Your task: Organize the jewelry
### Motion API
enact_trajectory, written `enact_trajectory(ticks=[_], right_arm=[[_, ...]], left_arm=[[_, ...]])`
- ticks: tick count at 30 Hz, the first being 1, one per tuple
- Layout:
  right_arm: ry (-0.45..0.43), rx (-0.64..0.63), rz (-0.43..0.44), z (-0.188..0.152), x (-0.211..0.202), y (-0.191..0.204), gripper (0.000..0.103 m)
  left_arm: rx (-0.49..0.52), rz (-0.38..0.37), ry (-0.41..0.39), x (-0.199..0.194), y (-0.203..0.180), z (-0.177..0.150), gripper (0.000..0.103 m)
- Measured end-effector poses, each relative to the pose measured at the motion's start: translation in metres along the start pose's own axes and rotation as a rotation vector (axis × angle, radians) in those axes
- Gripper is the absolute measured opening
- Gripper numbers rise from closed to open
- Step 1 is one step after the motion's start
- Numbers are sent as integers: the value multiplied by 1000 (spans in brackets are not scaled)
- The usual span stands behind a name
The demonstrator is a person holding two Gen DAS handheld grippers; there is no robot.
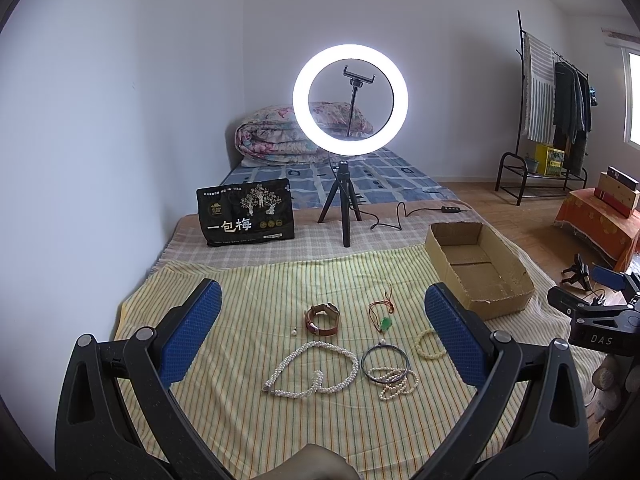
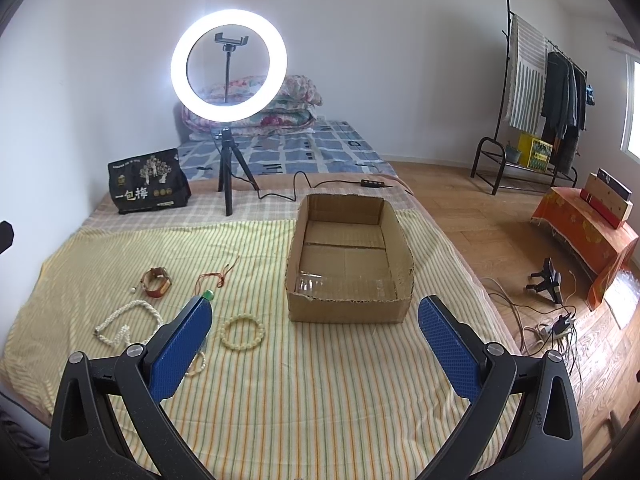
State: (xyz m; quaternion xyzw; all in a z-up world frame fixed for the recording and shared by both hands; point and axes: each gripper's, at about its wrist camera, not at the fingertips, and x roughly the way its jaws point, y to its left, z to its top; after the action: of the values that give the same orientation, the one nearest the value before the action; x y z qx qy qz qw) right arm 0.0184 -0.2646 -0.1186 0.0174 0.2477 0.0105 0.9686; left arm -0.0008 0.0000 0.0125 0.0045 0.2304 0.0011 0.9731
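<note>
Jewelry lies on a striped yellow cloth point(image 1: 248, 312): a brown-strap watch point(image 1: 322, 319), a white pearl necklace point(image 1: 316, 372), a dark bangle point(image 1: 385, 363) over a thin bead string point(image 1: 398, 386), a red cord with a green pendant point(image 1: 385, 322), a cream bead bracelet point(image 1: 428, 344) and a tiny loose pearl point(image 1: 294, 333). An open empty cardboard box point(image 2: 348, 260) stands to their right. My left gripper point(image 1: 322, 312) is open above the jewelry. My right gripper point(image 2: 316, 320) is open in front of the box, with the bracelet point(image 2: 242, 331) just inside its left finger.
A lit ring light on a tripod point(image 1: 347, 184) and a black snack bag point(image 1: 247, 212) stand behind the cloth, with a cable point(image 1: 404, 214) trailing right. The bed's right edge drops to a wooden floor point(image 2: 500, 240) with cables, a clothes rack point(image 2: 532, 92) and an orange-covered stand point(image 2: 588, 236).
</note>
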Motion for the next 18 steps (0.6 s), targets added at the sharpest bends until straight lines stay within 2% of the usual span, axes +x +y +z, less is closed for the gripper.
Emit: enact_trajectory(ticks=[10, 18], right_arm=[[14, 4, 8, 3, 5, 2, 102], [57, 5, -7, 5, 23, 3, 102]], left_arm=[[-2, 13, 14, 9, -9, -5, 103], [-30, 44, 30, 23, 9, -5, 103]])
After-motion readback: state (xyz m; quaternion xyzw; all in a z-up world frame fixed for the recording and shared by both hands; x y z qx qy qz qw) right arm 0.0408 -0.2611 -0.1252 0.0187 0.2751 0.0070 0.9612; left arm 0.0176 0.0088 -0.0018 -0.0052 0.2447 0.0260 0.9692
